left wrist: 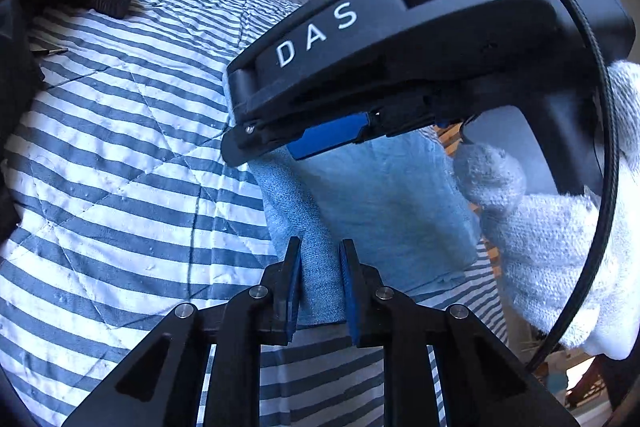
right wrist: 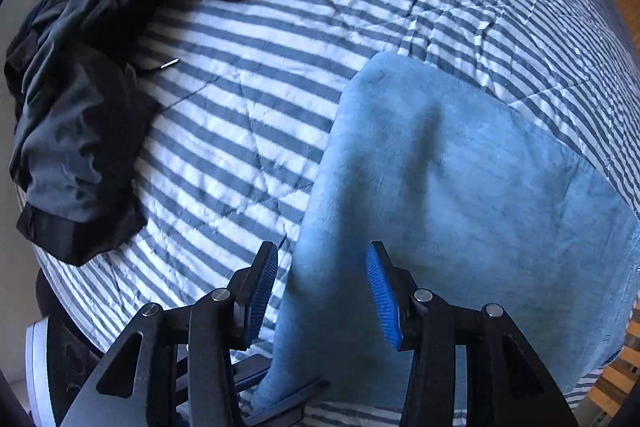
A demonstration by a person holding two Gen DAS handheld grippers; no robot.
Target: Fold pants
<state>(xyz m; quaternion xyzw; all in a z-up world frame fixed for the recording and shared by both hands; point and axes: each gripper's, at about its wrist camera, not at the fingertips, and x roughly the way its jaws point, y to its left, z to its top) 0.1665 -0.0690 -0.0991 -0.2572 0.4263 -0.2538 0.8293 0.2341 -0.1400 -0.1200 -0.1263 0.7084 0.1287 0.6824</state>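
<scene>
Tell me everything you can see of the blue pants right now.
The pants are light blue, soft denim-like cloth, lying mostly flat on the striped quilt near the bed's edge. One narrow edge runs up between the fingers of the left gripper, which looks shut on it. The right gripper hangs open above the cloth. No waistband or pockets show.

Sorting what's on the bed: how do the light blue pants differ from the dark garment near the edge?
The light blue pants lie spread fairly flat and smooth; the dark garment sits crumpled in a heap. The pants are pale denim-like blue; the garment is black and dark grey. The right tongs hang open over the pants; nothing is near the dark garment. Both rest on the striped quilt.
</scene>
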